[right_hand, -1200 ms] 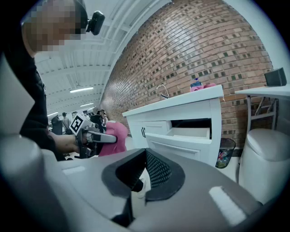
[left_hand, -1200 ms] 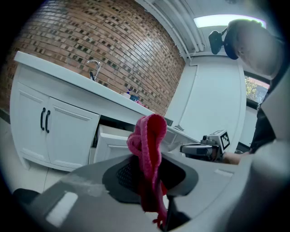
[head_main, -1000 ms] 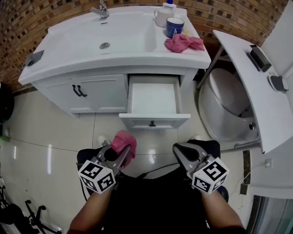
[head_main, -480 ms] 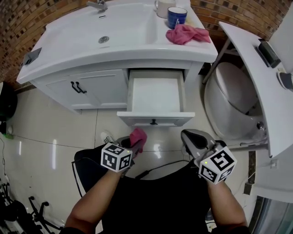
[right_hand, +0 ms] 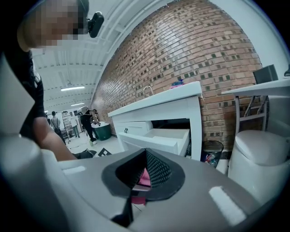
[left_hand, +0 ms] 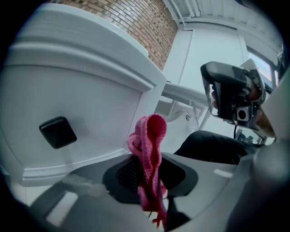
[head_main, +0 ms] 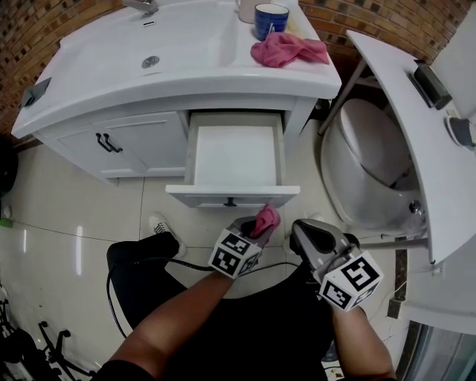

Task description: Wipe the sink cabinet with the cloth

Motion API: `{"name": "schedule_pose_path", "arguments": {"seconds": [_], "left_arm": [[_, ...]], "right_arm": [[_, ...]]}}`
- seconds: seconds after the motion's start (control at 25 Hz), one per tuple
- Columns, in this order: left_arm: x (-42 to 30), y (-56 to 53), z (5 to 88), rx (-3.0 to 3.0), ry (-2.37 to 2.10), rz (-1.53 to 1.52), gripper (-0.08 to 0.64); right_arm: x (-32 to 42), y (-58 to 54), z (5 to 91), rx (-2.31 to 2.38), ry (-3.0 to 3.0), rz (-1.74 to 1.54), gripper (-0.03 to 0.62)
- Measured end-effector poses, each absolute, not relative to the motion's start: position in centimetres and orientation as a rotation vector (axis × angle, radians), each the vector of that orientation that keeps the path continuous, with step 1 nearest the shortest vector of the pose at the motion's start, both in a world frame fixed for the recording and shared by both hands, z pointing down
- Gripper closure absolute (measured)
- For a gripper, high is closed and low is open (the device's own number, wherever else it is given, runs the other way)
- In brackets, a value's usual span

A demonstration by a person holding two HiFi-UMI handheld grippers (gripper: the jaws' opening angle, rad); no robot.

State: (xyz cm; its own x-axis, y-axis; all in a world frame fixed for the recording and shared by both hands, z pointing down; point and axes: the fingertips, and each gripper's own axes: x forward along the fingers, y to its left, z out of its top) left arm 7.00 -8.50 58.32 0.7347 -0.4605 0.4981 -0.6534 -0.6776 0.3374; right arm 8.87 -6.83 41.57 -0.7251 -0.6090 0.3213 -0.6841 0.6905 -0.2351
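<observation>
A pink cloth (head_main: 266,219) is pinched in my left gripper (head_main: 259,225), just in front of the open drawer's front panel (head_main: 232,196) of the white sink cabinet (head_main: 141,145). In the left gripper view the cloth (left_hand: 149,149) sticks up from the shut jaws, close to the drawer panel and its black knob (left_hand: 57,131). My right gripper (head_main: 301,234) hovers beside it to the right, jaws together and holding nothing. In the right gripper view the cabinet (right_hand: 158,113) and drawer (right_hand: 158,136) lie ahead. A second pink cloth (head_main: 286,48) lies on the countertop.
A blue cup (head_main: 270,16) stands on the counter by the basin (head_main: 149,52). A toilet (head_main: 368,164) and a white shelf (head_main: 416,126) stand to the right. The person's legs and a shoe (head_main: 158,223) are on the tiled floor below.
My left gripper has carried the cloth rightward and forward, up to the drawer front. The right gripper has stayed close by its side.
</observation>
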Motion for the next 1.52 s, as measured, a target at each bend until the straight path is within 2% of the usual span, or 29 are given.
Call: {"name": "schedule_pose_path", "arguments": {"seconds": [0.52,0.96,1.36,1.52], "left_arm": [[6.8,-10.1,60.9,2.366,-0.899,0.504,0.465],[-0.4,-10.6,61.2,2.194,-1.028,0.483,0.465],[-6.6,-9.9,60.1,2.156,-1.069,0.592,0.465],[-8.6,-9.9,60.2,2.087,-1.112,0.534,0.465]], "right_arm": [[10.4,-6.4,41.5,1.081,-2.696,0.540,0.586],[8.3,-6.5,42.2,0.978,-2.716,0.518,0.586],[6.5,-7.2,41.9,0.947,-2.741,0.493,0.586],[5.7,-7.2,42.1,0.935,-2.736,0.498,0.586]]}}
